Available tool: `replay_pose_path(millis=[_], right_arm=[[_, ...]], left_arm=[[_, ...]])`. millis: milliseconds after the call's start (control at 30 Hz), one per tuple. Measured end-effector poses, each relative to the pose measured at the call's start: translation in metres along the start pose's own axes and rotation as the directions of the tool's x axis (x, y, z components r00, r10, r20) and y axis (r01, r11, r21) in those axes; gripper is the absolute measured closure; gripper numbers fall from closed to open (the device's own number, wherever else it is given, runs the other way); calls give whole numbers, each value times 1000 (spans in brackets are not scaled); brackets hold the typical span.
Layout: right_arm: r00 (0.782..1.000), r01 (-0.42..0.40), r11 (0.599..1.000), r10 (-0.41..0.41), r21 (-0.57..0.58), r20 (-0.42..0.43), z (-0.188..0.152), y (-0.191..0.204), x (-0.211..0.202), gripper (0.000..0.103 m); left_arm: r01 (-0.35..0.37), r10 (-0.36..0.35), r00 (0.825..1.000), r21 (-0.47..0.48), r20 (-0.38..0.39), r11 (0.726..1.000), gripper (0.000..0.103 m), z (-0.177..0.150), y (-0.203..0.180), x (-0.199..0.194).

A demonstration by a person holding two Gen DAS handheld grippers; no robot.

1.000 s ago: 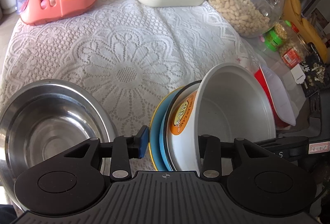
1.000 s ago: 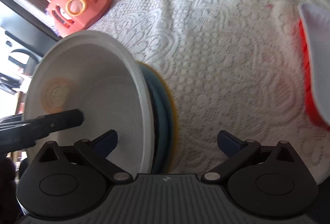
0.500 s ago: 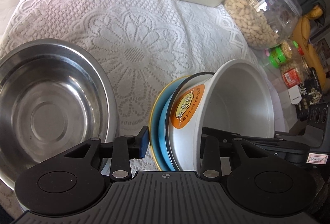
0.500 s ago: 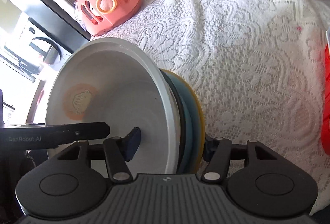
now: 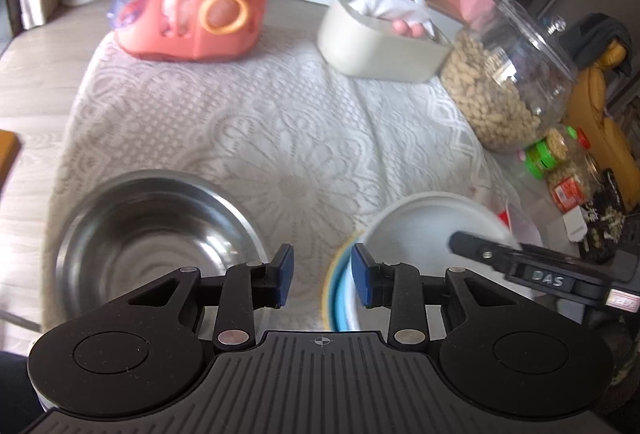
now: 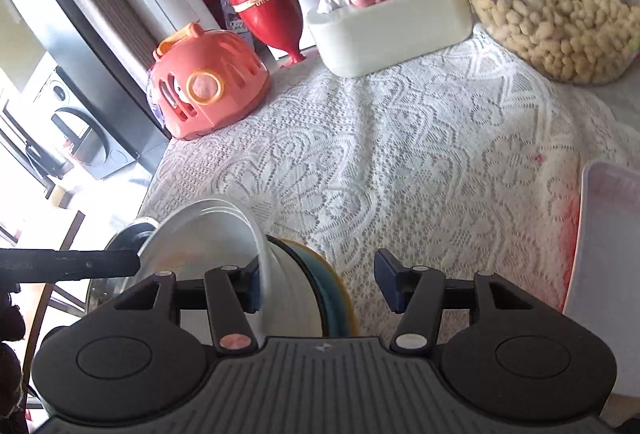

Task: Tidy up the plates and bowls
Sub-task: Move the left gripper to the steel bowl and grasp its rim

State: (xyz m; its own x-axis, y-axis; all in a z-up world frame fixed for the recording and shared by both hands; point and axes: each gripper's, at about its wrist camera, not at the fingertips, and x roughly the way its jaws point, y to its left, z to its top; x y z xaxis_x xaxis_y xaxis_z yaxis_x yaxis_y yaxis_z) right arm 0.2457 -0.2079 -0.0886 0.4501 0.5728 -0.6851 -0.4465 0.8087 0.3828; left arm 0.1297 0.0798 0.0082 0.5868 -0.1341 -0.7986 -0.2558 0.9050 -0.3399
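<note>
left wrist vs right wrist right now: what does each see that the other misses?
Left wrist only: the inside of the stainless steel bowl, small green-lidded and red-labelled jars, and the open left gripper with nothing between its pads.

Right wrist only: a red vase-shaped container with a flip lid, a white tray over red at the right edge, and the open right gripper.

Both: white bowl nested on blue and yellow plates, coral plastic toy house, cream tissue box, clear peanut jar, white lace tablecloth.
</note>
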Motion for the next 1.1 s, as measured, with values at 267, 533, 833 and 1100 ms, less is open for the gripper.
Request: replay_pose_path(millis=[267, 533, 833, 1100], right_arm=[[998, -53, 985, 56, -163, 11, 36, 44, -30, 48], [965, -155, 972, 111, -177, -238, 81, 130, 46, 47], [896, -52, 966, -66, -252, -439, 58, 187, 143, 47], [811, 24, 988, -106, -150, -575, 45, 182, 195, 47]], left_arm=[[-244, 252, 967, -154, 39, 958, 68, -16, 82, -50], [-353, 359, 933, -198, -7, 915, 68, -32, 117, -30], [-286, 276, 958, -258, -75, 923, 65, -50, 140, -2], [-214, 182, 975, -330, -123, 920, 63, -57, 151, 17]])
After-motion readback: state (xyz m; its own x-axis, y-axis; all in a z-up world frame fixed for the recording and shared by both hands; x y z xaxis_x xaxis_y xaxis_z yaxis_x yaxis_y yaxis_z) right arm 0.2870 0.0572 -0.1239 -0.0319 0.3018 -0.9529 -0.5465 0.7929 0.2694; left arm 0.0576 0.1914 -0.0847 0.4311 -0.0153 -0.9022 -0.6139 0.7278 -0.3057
